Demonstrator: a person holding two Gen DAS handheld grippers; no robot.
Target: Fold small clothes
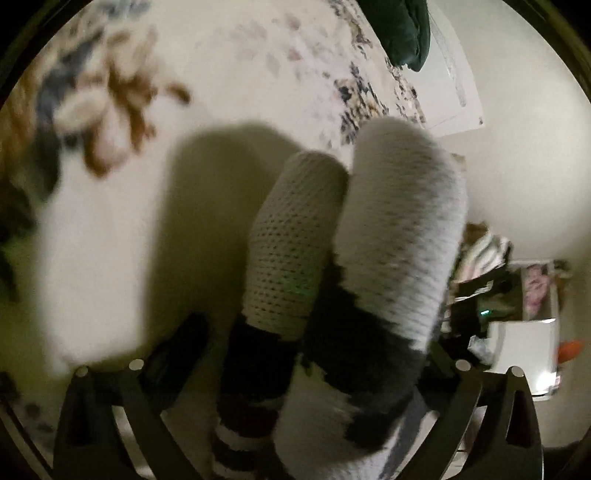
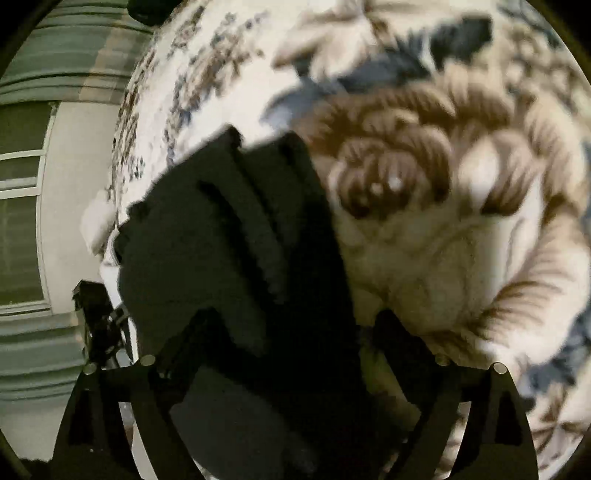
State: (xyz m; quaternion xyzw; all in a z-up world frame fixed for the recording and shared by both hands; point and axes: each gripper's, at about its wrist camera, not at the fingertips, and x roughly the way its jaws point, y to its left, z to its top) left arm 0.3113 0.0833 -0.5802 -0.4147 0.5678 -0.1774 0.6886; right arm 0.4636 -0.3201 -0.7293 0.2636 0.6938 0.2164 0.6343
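Note:
Two white knit socks with black heel bands lie side by side on a cream floral bedspread [image 1: 147, 229]. The smaller sock [image 1: 291, 243] is on the left and the bigger sock [image 1: 399, 236] on the right. My left gripper [image 1: 310, 336] is open wide around their black ends, and its fingers [image 1: 177, 347] stand off the cloth. In the right wrist view, a pile of black socks [image 2: 229, 251] rests on the same bedspread [image 2: 443, 229]. My right gripper [image 2: 299, 317] is open over the pile, with black cloth lying loose between its fingers.
A dark green cushion [image 1: 402, 33] sits at the far edge of the bed. Cluttered clothes and a white box [image 1: 517, 343] lie beyond the bed's right side. In the right wrist view, a window frame [image 2: 26, 221] and a black stand [image 2: 96, 321] are at the left.

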